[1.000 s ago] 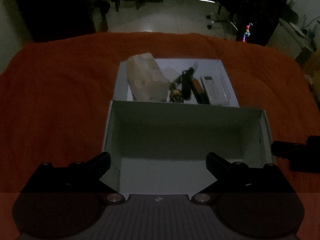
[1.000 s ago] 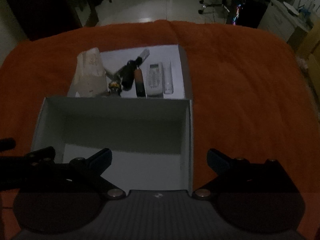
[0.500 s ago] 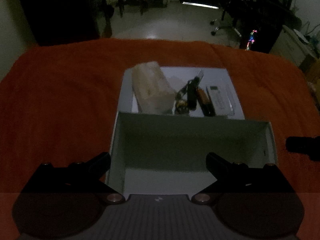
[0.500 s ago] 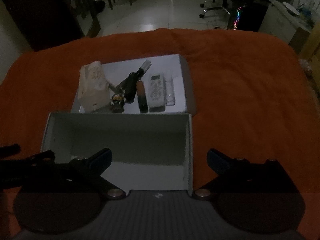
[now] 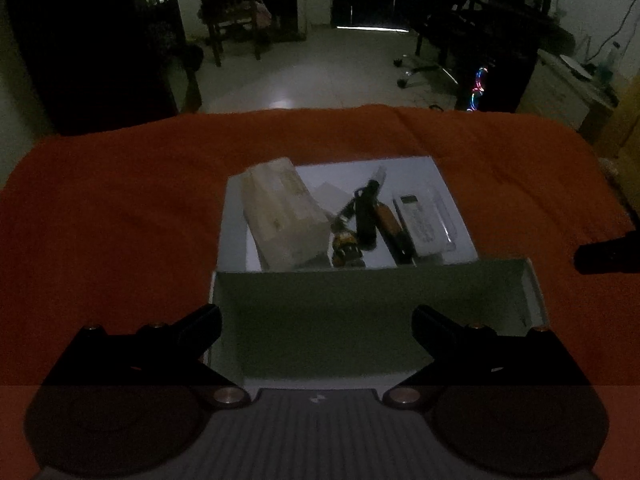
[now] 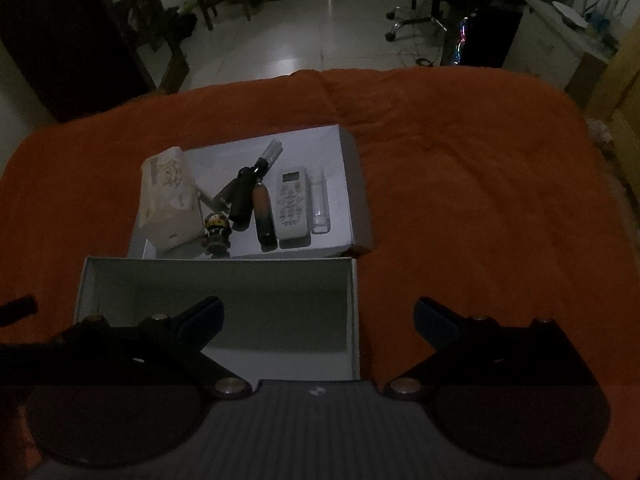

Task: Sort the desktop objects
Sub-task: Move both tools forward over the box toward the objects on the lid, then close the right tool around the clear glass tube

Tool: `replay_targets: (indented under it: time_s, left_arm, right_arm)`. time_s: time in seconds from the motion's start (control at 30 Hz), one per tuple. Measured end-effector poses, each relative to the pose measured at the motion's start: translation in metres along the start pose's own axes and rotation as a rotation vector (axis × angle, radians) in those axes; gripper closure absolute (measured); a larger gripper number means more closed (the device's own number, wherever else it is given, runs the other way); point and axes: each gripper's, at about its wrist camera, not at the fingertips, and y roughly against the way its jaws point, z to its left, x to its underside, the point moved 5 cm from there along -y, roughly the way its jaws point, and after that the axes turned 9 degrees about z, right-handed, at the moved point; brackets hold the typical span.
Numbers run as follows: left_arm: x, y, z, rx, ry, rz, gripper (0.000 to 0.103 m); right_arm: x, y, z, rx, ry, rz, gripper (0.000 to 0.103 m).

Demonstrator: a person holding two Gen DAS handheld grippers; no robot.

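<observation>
An empty white open box stands on the orange cloth right before both grippers. Behind it a flat white lid carries a tissue pack, a small figurine, a black tube, a brown-and-black stick, a white remote and a clear tube. My left gripper is open and empty over the box. My right gripper is open and empty over the box's right wall.
The orange cloth covers the whole table. Beyond its far edge lie a pale tiled floor, wooden chairs and an office chair base. The other gripper's dark tip shows at the right edge.
Both grippers have drawn back and risen, so the box and lid sit lower and farther in view and more of the room shows. Nothing was grasped.
</observation>
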Motion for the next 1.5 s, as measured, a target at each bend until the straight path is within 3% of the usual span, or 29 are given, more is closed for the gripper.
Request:
replay_targets:
  time_s: [0.4, 0.53, 0.8, 0.97, 1.07, 1.2, 1.5]
  left_arm:
    - [-0.031, -0.016, 0.004, -0.016, 0.037, 0.020, 0.000]
    - [-0.046, -0.025, 0.006, 0.015, 0.062, 0.023, 0.000]
    - [-0.086, -0.057, -0.009, 0.009, 0.008, 0.055, 0.000]
    - [-0.107, -0.088, -0.024, 0.012, -0.026, 0.072, 0.000]
    - [-0.113, -0.112, -0.028, 0.017, -0.007, 0.123, 0.000]
    - [-0.111, -0.149, -0.034, 0.031, -0.032, 0.217, 0.000]
    - [-0.107, -0.198, -0.036, 0.053, -0.001, 0.305, 0.007]
  right_arm:
    - [-0.031, -0.003, 0.000, -0.002, 0.024, -0.012, 0.000]
    - [-0.049, -0.008, -0.005, 0.002, 0.011, -0.018, 0.000]
    - [-0.094, -0.028, -0.021, 0.019, -0.010, -0.031, 0.000]
    - [-0.119, -0.054, -0.028, 0.043, 0.016, -0.026, 0.000]
    - [-0.130, -0.076, -0.031, 0.038, 0.026, -0.008, 0.000]
    - [-0.145, -0.108, -0.036, 0.009, 0.029, 0.035, 0.000]
    - [-0.160, -0.187, -0.035, 0.018, 0.083, 0.136, 0.001]
